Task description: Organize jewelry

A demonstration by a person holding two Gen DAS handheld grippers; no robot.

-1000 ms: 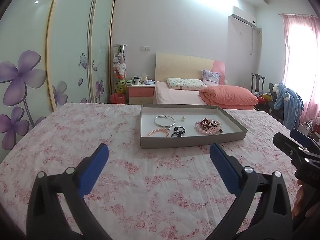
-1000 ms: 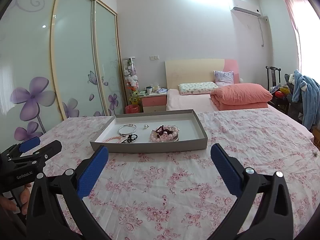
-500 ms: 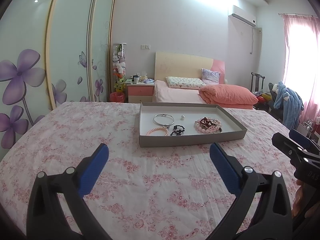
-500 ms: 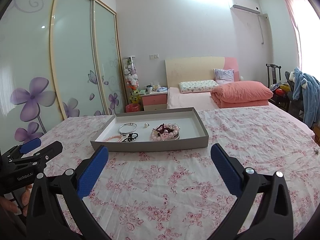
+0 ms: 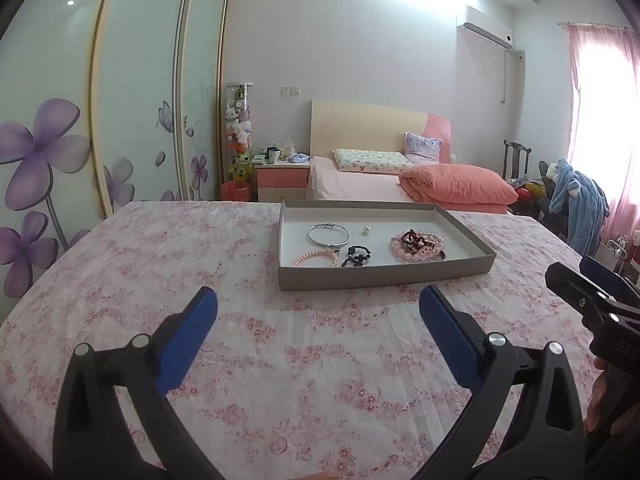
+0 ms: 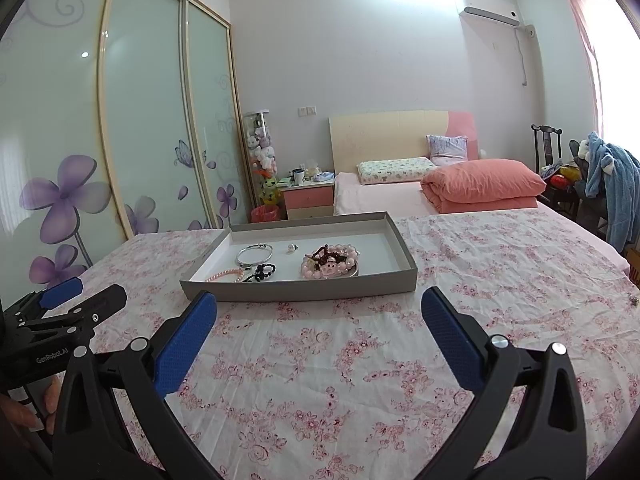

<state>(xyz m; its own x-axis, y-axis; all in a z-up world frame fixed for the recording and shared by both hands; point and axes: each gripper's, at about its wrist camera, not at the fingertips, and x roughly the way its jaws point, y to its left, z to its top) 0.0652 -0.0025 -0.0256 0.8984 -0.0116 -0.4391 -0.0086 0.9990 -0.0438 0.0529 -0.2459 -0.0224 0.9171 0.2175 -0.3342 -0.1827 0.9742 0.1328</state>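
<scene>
Left wrist view: my left gripper (image 5: 318, 306) hangs with fingers spread wide, empty, above the floral cloth (image 5: 160, 264). The grey tray (image 5: 384, 274) sits centre frame, holding a silver bangle (image 5: 328, 235), a small pearl piece (image 5: 365, 230) (possibly a ring), a pink bead strand (image 5: 314, 258), a black bead piece (image 5: 357, 256) and a heap of pink bracelets (image 5: 418, 245). Right wrist view: my right gripper (image 6: 320, 306), equally spread and empty, faces the tray (image 6: 304, 290) from its other corner. Only this view shows lettering on the left tool at lower left; only the left view shows the curtained window (image 5: 596, 120).
</scene>
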